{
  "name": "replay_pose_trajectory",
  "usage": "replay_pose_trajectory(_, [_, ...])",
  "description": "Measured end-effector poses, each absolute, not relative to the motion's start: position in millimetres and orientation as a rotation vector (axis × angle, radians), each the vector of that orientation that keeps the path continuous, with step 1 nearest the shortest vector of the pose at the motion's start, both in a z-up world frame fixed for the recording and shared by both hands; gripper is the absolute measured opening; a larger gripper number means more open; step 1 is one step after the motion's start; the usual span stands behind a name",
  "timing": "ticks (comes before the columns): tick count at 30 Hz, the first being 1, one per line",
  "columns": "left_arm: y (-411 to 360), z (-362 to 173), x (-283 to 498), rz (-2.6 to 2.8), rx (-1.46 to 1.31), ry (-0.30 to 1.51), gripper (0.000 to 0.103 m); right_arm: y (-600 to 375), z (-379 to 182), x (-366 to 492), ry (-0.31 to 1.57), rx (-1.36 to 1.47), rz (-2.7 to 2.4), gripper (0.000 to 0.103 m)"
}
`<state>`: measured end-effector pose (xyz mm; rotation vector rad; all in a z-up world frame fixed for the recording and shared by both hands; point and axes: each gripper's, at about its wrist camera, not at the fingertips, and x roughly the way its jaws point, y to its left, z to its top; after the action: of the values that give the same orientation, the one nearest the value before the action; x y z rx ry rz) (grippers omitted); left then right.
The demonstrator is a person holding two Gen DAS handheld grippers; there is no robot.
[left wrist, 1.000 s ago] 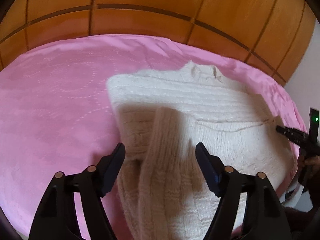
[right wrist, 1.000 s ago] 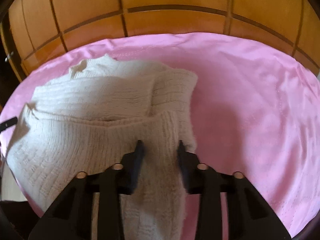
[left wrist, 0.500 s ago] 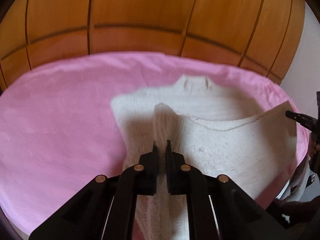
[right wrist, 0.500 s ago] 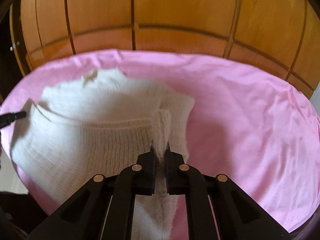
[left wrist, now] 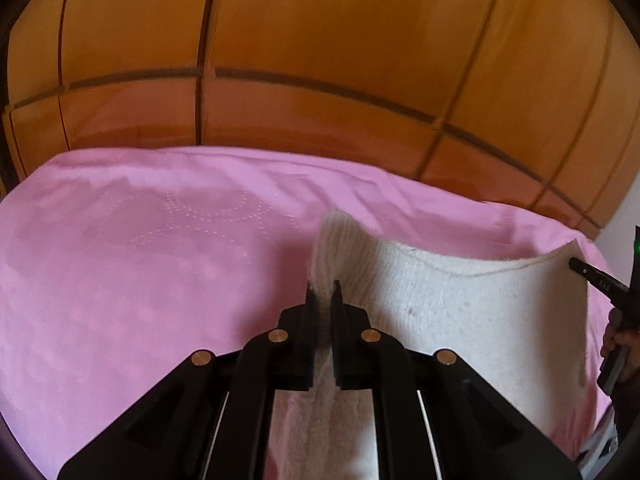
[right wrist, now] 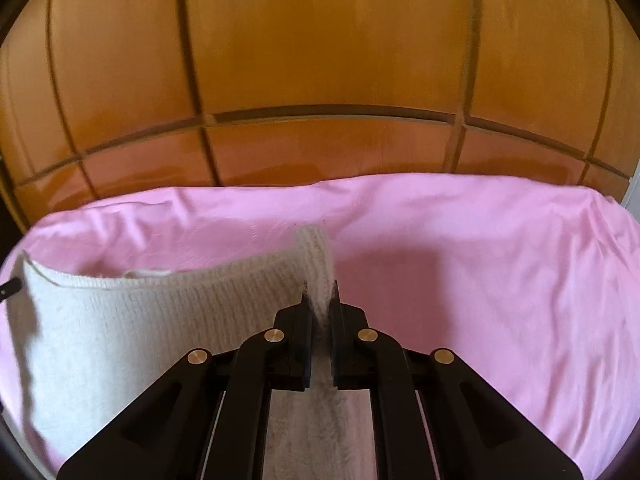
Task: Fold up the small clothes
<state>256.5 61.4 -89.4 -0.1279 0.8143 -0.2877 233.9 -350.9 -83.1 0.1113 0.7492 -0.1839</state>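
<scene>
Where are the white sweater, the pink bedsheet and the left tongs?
white sweater (left wrist: pixel 460 320): left wrist view, on the raised knit panel.
pink bedsheet (left wrist: pixel 140 280): left wrist view, on a bare stretch left of the sweater.
left tongs (left wrist: pixel 324 294): left wrist view, between the tips, shut on the sweater's edge.

The right hand-held gripper pinches the cream sweater's raised edge above pink bedding, seemingly taut.

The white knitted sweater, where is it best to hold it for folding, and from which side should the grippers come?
Probably the sweater is best held at the two ends of its hem, coming from the near edge. The left gripper and the right gripper each pinch one there, so the hem hangs between them as a straight fold edge.
</scene>
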Motion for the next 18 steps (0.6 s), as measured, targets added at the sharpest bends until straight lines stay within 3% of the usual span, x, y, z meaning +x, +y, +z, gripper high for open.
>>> replay_pose_trajectory(7, [48,-152,297,-0.2,-0.087,0.952,0.007,-349,-156,285,0.915,0.045,-0.253,0.005])
replay_pose_trajectory(10, [59,-161,296,-0.173,-0.137,0.982,0.034,-350,-170,283,0.93,0.051,-0.247,0.006])
replay_pose_trajectory(11, [64,-159,293,-0.173,-0.166,0.975,0.044,-351,-167,281,0.92,0.065,-0.242,0.009])
replay_pose_trajectory(13, [80,-152,285,-0.176,-0.226,0.955,0.046,-353,-158,276,0.897,0.076,-0.243,0.038])
replay_pose_trajectory(15, [94,-146,273,-0.187,-0.257,0.945,0.046,-352,-145,265,0.849,0.083,-0.243,0.054])
replay_pose_trajectory(17, [107,-140,251,-0.226,-0.279,0.935,0.05,-346,-130,246,0.808,0.1,-0.22,0.057])
replay_pose_trajectory(18, [111,-139,242,-0.241,-0.288,0.934,0.056,-340,-124,237,0.793,0.104,-0.201,0.057])
